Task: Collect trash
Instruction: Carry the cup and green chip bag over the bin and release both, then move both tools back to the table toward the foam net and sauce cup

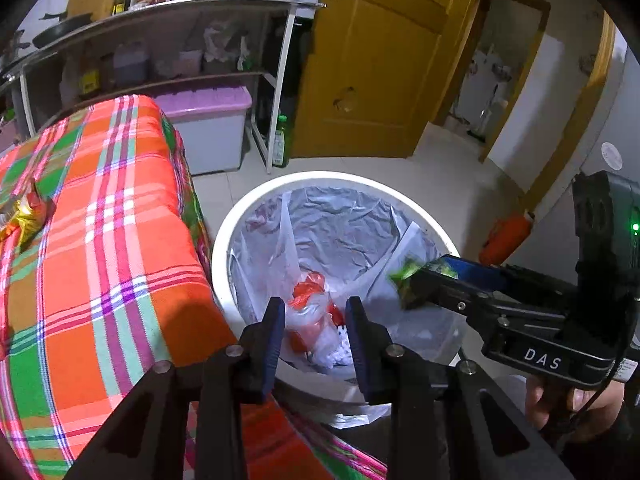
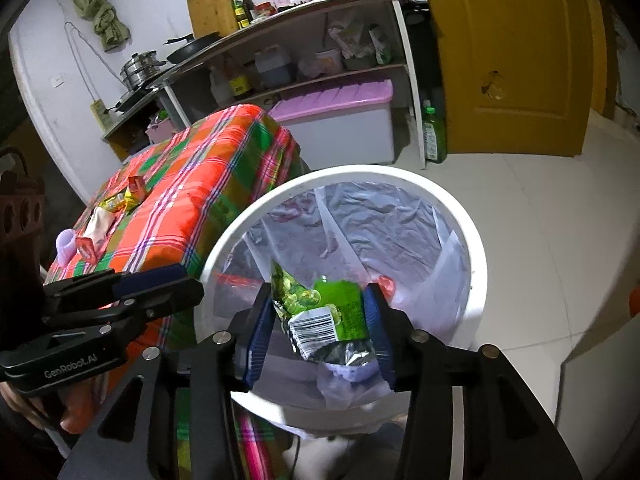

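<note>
A white bin [image 1: 320, 178] [image 2: 360, 172] with a clear liner stands on the floor beside the plaid-clothed table [image 1: 120, 220] [image 2: 208, 184]. Above the bin, my right gripper [image 2: 318, 294] [image 1: 420, 284] is shut on a green snack wrapper [image 2: 332, 308] [image 1: 404, 276] that spans both pads. My left gripper [image 1: 314, 308] [image 2: 188, 286] hangs open over the bin's near rim with nothing between its fingers. Red and white bagged trash [image 1: 308, 292] lies at the bottom. A gold and red wrapper [image 1: 20, 216] [image 2: 124, 198], a crumpled tissue [image 2: 100, 224] and a red packet [image 2: 86, 246] lie on the cloth.
Behind the table stands a shelf unit [image 1: 276, 80] with kitchenware and a purple-lidded storage box [image 1: 208, 120] underneath. A green bottle [image 1: 281, 140] stands by the yellow door [image 1: 380, 60]. An orange object [image 1: 508, 232] lies on the floor right of the bin. A hand [image 1: 576, 404] holds the right gripper.
</note>
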Motion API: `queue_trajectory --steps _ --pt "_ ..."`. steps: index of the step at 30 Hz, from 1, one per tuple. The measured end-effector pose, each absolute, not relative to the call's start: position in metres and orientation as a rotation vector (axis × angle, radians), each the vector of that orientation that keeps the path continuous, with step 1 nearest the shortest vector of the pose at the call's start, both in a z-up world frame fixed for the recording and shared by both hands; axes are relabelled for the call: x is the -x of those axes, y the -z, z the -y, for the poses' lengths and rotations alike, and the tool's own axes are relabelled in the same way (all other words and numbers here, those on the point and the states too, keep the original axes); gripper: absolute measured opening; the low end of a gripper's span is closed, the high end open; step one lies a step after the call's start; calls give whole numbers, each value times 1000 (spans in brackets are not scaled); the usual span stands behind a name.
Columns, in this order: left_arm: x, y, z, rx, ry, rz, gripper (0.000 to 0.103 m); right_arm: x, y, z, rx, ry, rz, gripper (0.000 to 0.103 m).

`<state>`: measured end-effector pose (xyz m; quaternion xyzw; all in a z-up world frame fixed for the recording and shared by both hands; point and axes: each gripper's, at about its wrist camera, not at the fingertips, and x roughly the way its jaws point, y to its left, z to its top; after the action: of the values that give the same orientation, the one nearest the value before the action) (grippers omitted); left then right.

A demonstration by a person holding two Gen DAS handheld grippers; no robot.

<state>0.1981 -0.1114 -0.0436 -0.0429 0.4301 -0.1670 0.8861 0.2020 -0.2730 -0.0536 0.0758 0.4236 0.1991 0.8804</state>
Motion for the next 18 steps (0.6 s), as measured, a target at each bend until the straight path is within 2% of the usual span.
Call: queue_trajectory --steps 18 --pt "-170 14 87 126 300 -803 35 -173 19 264 -145 -432 -806 49"
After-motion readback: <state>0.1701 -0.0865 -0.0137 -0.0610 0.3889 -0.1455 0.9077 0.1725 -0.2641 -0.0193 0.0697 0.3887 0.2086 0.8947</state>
